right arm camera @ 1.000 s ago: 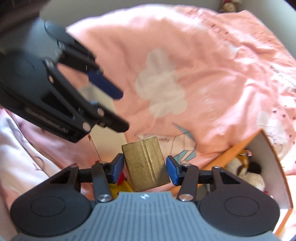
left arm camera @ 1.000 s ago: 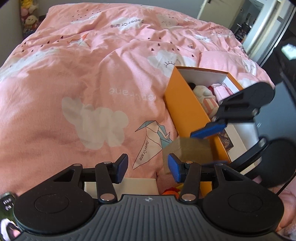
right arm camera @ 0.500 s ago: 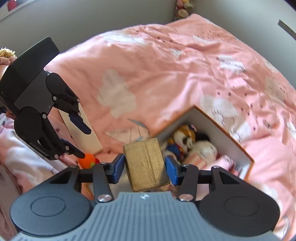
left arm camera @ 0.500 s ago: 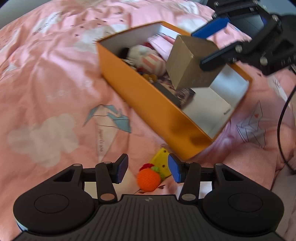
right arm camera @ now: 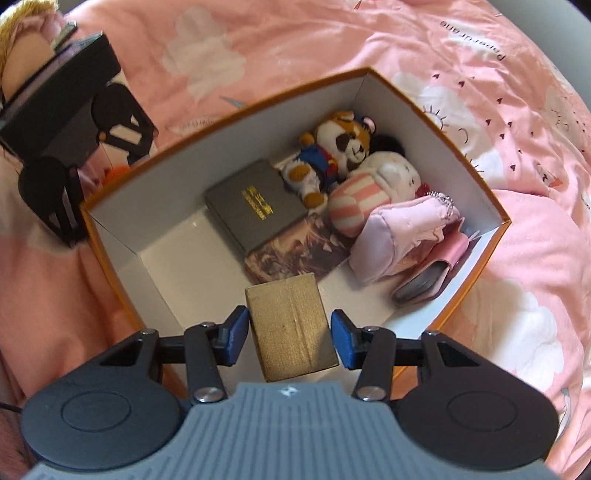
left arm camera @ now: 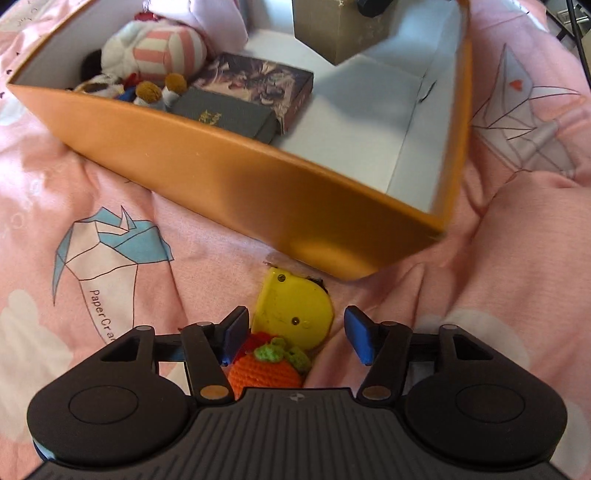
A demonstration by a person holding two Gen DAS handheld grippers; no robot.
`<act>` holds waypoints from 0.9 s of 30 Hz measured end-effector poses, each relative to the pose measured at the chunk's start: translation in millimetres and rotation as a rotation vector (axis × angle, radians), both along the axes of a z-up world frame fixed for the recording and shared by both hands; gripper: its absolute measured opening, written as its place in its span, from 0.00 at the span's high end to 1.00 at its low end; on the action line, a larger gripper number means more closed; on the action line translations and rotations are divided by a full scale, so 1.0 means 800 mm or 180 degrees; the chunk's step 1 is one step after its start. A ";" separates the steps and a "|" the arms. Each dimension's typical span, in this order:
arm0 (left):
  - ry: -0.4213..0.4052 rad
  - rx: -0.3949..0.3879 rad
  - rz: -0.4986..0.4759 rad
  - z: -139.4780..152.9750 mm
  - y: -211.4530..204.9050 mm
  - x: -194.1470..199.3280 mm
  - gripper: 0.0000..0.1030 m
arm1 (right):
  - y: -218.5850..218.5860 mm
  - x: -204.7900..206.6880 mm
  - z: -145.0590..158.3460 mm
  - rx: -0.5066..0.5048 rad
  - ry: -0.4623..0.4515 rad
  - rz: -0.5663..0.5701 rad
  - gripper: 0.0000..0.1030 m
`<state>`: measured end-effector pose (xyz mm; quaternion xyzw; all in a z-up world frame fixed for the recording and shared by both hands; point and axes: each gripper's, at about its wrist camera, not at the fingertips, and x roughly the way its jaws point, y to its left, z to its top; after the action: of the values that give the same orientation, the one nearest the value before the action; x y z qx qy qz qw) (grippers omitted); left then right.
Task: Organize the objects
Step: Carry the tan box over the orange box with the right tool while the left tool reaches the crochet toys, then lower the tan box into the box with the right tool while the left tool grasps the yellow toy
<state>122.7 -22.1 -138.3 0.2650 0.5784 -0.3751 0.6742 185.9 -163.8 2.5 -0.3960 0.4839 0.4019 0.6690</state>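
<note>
An orange box (left arm camera: 229,173) with white inside lies on the pink bed; it also shows in the right wrist view (right arm camera: 476,177). My right gripper (right arm camera: 290,334) is shut on a gold cardboard box (right arm camera: 291,332) and holds it over the orange box's bare white floor; the gold box shows at the top of the left wrist view (left arm camera: 340,29). My left gripper (left arm camera: 295,334) is open, low over a yellow tape measure (left arm camera: 295,310) and a crocheted orange fruit (left arm camera: 267,369) that lie between its fingers outside the orange box.
Inside the orange box lie a grey book (right arm camera: 255,203), a picture book (right arm camera: 295,254), a bear plush (right arm camera: 332,151), a striped plush (right arm camera: 365,192), a pink pouch (right arm camera: 399,236) and a pink wallet (right arm camera: 432,277). Pink duvet (left arm camera: 92,258) all around.
My right gripper has carried the gold box from beside the orange box to over its inside. My left gripper has dropped toward the tape measure and the crocheted fruit.
</note>
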 end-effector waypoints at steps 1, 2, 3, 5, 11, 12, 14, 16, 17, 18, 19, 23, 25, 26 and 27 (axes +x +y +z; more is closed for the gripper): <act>0.0015 0.0033 -0.0013 -0.005 -0.001 0.001 0.32 | 0.001 0.003 -0.005 -0.0061 -0.0006 0.0052 0.51; 0.0023 0.0062 -0.0030 -0.009 -0.002 0.002 0.32 | 0.001 0.007 -0.011 -0.0140 -0.0027 0.0135 0.51; 0.0032 0.0086 -0.0051 -0.014 -0.003 0.001 0.32 | 0.002 0.010 -0.016 -0.0221 -0.0046 0.0204 0.51; 0.0014 0.0125 -0.0091 -0.022 -0.006 -0.001 0.32 | 0.005 0.016 -0.026 -0.0344 -0.0076 0.0326 0.51; 0.0000 0.0201 -0.0133 -0.039 -0.012 -0.004 0.33 | 0.013 0.033 -0.048 -0.0524 -0.0132 0.0650 0.51; 0.0004 0.0198 -0.0129 -0.039 -0.012 -0.004 0.33 | 0.014 0.035 -0.051 -0.0524 -0.0143 0.0697 0.51; 0.0020 0.0186 -0.0115 -0.041 -0.012 -0.004 0.37 | 0.015 0.039 -0.056 -0.0567 -0.0163 0.0780 0.51; 0.0027 0.0180 -0.0094 -0.042 -0.012 -0.005 0.40 | 0.014 0.043 -0.062 -0.0620 -0.0192 0.0880 0.51; 0.0012 0.0183 -0.0087 -0.042 -0.012 -0.006 0.41 | 0.014 0.044 -0.062 -0.0612 -0.0192 0.0919 0.52; 0.0000 0.0194 -0.0079 -0.042 -0.013 -0.007 0.41 | 0.013 0.046 -0.060 -0.0592 -0.0201 0.0937 0.52; -0.0009 0.0203 -0.0068 -0.042 -0.014 -0.008 0.42 | 0.013 0.047 -0.059 -0.0578 -0.0238 0.0943 0.53; -0.0030 0.0203 0.0085 -0.043 -0.013 -0.008 0.42 | 0.011 0.051 -0.057 -0.0624 -0.0400 0.0957 0.52; -0.0038 0.0173 0.0216 -0.042 -0.009 -0.007 0.42 | 0.009 0.049 -0.059 -0.0643 -0.0433 0.1004 0.51; -0.0032 0.0154 0.0296 -0.041 -0.007 -0.005 0.42 | 0.008 0.046 -0.060 -0.0651 -0.0472 0.1051 0.52; -0.0030 0.0132 0.0388 -0.040 -0.003 -0.003 0.42 | 0.008 0.043 -0.061 -0.0654 -0.0495 0.1074 0.55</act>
<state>120.3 -24.9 -170.4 0.2450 0.5979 -0.3201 0.6928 220.5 -157.7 -46.2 -0.5673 0.3961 0.4250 0.5837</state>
